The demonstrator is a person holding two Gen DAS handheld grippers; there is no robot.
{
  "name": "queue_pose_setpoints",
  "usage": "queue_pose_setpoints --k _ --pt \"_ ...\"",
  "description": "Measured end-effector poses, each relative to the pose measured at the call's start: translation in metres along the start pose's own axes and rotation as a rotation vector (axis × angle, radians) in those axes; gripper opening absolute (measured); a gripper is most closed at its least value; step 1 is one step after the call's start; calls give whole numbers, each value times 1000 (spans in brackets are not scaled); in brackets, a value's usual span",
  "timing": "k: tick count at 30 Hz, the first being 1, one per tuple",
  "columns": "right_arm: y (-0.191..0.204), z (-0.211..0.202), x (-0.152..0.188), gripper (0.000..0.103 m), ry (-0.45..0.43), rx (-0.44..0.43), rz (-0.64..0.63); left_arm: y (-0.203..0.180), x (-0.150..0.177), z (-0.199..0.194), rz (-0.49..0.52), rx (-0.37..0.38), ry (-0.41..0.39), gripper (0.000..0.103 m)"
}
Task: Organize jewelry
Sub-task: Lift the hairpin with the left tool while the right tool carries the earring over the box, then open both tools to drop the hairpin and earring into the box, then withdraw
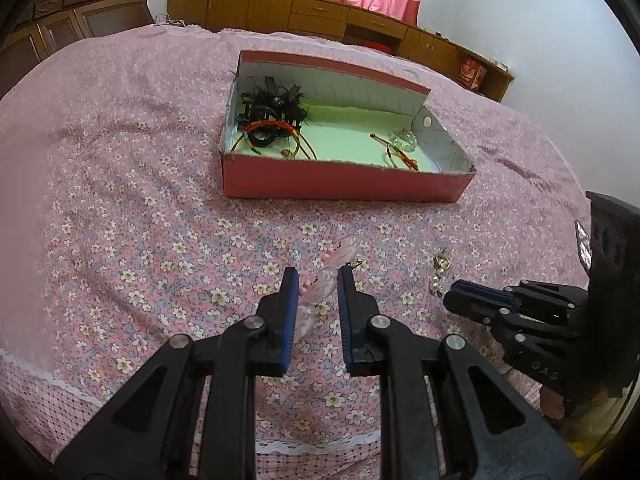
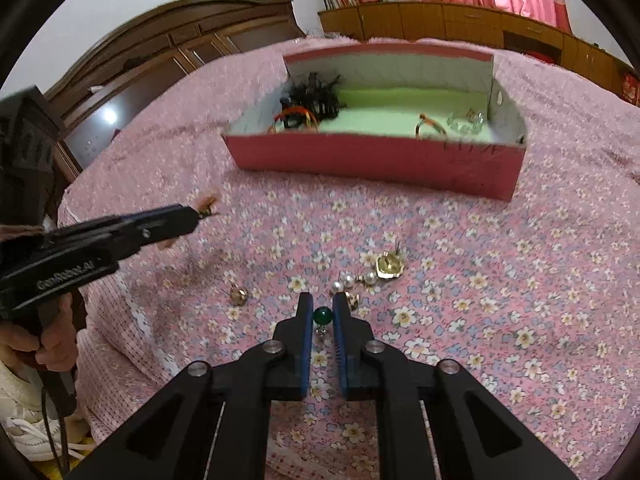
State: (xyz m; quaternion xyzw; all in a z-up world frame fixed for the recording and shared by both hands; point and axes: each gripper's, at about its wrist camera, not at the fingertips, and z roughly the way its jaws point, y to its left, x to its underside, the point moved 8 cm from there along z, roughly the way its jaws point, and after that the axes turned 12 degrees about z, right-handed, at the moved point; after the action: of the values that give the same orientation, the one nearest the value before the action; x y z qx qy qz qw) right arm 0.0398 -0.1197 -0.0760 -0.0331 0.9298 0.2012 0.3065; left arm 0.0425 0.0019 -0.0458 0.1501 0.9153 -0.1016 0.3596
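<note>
The left hand-held gripper (image 1: 318, 282) sits nearest, its blue pads clamped on a clear hair clip with pink beads (image 1: 326, 280), raised over the floral bedspread (image 1: 140, 220). The right hand-held gripper (image 2: 322, 308) is closed on a green bead earring (image 2: 322, 316), held just above the bedspread. Just beyond it lie pearl earrings (image 2: 354, 279), a gold piece (image 2: 389, 267), and a small gold earring (image 2: 239, 296) to the left. Farther back, the red box (image 1: 340, 180) holds a black feathered clip (image 1: 272, 106), headbands and a clear ornament.
</note>
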Motion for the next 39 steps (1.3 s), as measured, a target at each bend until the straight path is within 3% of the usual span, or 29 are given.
queue_pose_setpoints --k 14,25,32,39 --pt "8 -46 -56 11 -228 -10 -1 -7 -52 -18 23 -34 -155 11" --pt "13 -51 -106 11 -334 -13 -13 -11 -97 -13 47 -55 -254 11" --pt "5 -38 -132 11 -367 3 10 -3 -113 0 42 -89 -304 11" --pt "-11 -6 -140 11 -334 30 45 10 -112 32 9 -103 -263 11"
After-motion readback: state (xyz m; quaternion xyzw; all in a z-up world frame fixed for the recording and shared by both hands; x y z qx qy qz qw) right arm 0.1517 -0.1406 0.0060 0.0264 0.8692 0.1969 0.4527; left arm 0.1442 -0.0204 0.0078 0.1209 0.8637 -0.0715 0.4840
